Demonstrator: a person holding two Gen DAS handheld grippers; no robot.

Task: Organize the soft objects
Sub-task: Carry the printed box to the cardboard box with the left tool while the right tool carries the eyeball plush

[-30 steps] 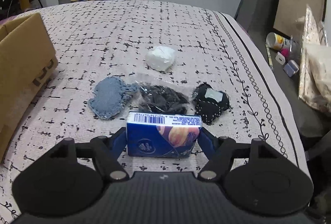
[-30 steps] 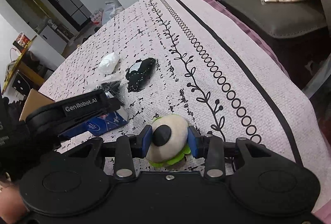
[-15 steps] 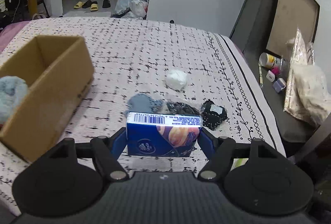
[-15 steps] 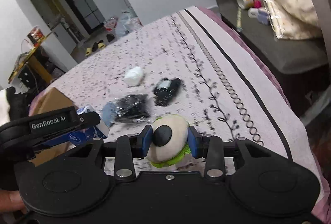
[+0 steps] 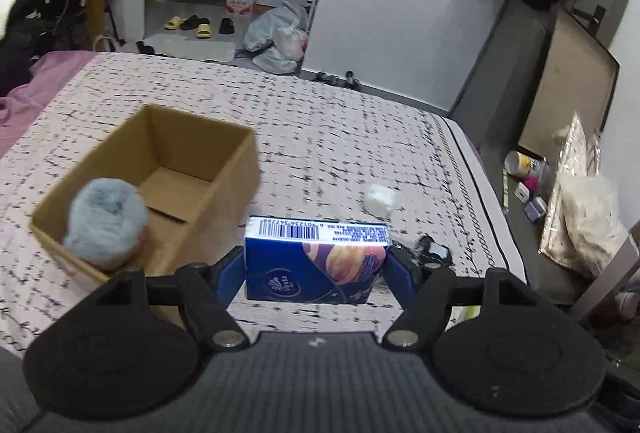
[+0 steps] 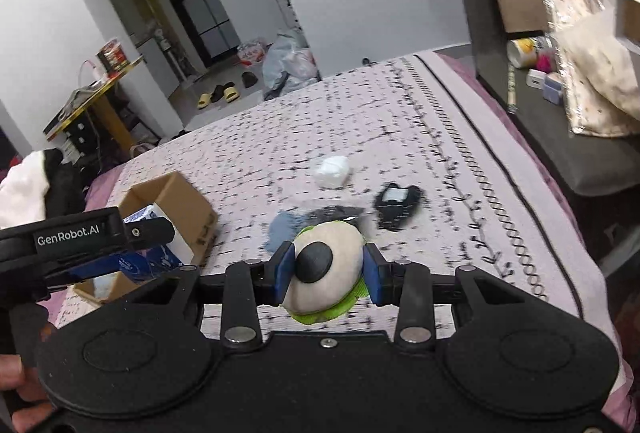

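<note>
Left gripper (image 5: pixel 316 261) pinching the tissue pack (image 5: pixel 316 259) beside the box (image 5: pixel 240 169), right gripper (image 6: pixel 326 269) squeezing the eyeball plush (image 6: pixel 328 285), one grey puff (image 5: pixel 106 223) boxed already, four items seemingly left on the bed (image 6: pixel 400 121)!

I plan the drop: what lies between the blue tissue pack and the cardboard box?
Only bare bedspread separates the blue tissue pack in the left gripper from the cardboard box; the left wrist view shows it.

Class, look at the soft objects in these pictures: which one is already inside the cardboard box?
The fluffy grey-blue pompom ball. It alone sits in the brown cardboard box; the white wad and black pouch lie on the bedspread.
</note>
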